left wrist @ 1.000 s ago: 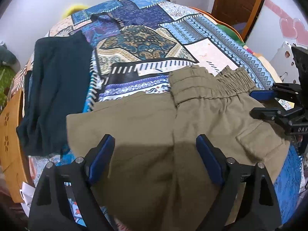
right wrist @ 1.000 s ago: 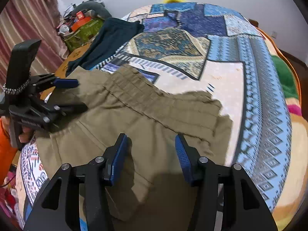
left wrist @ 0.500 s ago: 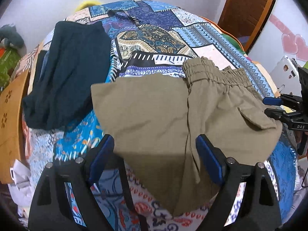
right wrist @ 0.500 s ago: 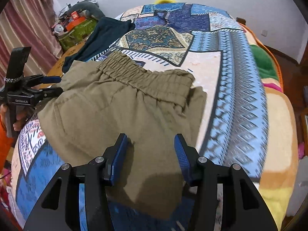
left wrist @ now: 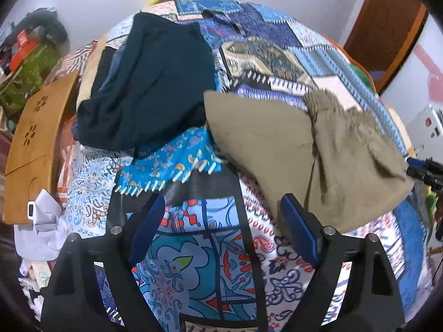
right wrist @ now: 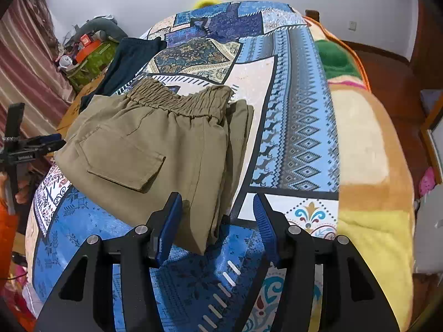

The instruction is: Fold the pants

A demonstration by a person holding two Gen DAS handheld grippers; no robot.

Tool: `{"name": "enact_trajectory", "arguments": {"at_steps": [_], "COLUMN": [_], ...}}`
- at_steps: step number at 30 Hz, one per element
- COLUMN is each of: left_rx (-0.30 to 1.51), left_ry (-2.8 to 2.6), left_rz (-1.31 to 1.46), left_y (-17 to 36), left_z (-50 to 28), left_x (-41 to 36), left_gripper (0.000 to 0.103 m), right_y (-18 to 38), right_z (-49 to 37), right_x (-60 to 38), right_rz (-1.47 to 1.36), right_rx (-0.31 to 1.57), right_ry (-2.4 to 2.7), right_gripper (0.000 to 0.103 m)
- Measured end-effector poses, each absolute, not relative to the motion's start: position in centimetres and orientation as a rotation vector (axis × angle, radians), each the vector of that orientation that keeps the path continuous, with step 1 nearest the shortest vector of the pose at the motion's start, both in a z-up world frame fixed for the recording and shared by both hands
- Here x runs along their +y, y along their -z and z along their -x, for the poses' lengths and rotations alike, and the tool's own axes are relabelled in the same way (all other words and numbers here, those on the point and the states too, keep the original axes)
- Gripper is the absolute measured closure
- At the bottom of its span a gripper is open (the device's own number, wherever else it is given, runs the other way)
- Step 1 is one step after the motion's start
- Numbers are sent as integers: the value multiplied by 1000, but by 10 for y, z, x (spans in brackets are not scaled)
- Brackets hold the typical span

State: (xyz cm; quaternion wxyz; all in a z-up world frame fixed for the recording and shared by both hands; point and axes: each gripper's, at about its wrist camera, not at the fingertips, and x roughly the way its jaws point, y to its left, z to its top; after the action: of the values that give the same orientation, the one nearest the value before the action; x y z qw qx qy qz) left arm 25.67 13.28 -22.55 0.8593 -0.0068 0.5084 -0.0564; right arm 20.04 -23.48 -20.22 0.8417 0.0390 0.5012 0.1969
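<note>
Ahead of the left hand-held gripper (left wrist: pixel 218 232), jaws apart and empty, the khaki pants (left wrist: pixel 318 152) lie folded on the bed (left wrist: pixel 210 271), just beside a dark garment (left wrist: pixel 155 83). Before the right hand-held gripper (right wrist: pixel 217 225), also apart and empty, the pants (right wrist: pixel 155 149) show stacked edges that could slip apart if a jaw catches only one layer.

No brand, number or sign can be read in either view. In the right wrist view, at the left edge of the frame, the black left gripper (right wrist: pixel 54 140) carries a small line of pale lettering on its body, too blurred and small to make out. The orange and red boxes (right wrist: pixel 88 44) at upper left show markings that cannot be read.
</note>
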Motion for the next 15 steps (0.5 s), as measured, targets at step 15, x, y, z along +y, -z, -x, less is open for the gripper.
{"name": "enact_trajectory", "arguments": {"at_steps": [15], "left_rx": [1155], "left_ry": [192], "left_rz": [134], "left_y": [247], "left_z": [-302], "left_x": [107], "left_gripper": [26], "right_y": [224], "right_z": [-247], "right_x": [-230], "right_rz": [-201], "right_rx": [1068], "right_ry": [-388], "right_gripper": [32]}}
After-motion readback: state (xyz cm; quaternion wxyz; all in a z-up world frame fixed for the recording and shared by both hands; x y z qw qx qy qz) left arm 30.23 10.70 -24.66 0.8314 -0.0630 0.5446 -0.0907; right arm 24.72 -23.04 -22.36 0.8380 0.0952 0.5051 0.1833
